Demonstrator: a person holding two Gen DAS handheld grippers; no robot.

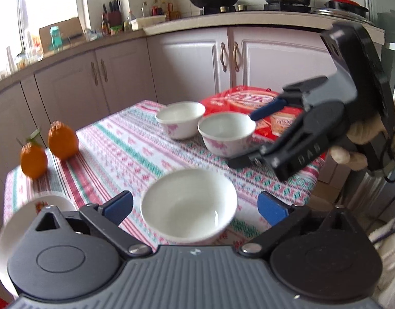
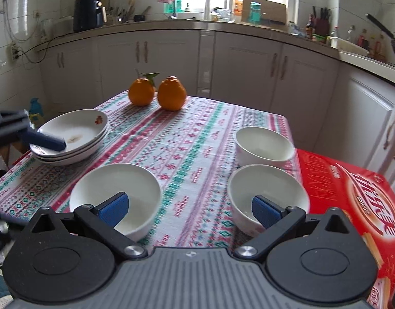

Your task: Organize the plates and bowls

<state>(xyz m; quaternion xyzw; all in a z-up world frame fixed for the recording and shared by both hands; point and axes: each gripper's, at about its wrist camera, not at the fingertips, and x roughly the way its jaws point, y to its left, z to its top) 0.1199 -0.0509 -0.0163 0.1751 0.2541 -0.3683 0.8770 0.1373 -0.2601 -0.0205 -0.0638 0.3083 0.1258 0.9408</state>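
Kitchen cabinets (image 2: 249, 69) ring a table under a striped cloth (image 2: 187, 149), where, from the right wrist view, a stack of plates (image 2: 76, 139) lies at the left edge with the left gripper (image 2: 46, 141) over its rim, its jaws spread wide in the left wrist view. Two oranges (image 2: 156, 92) stand at the far edge, one bowl (image 2: 115, 193) sits near the front, and two more bowls (image 2: 264, 144) stand close together beside a red box (image 2: 352, 193). Jaws apart and empty, the right gripper (image 2: 189, 208) hangs above the near edge.

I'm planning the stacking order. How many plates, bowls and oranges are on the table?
Plates: 3, stacked
Bowls: 3, standing apart
Oranges: 2
Total: 8
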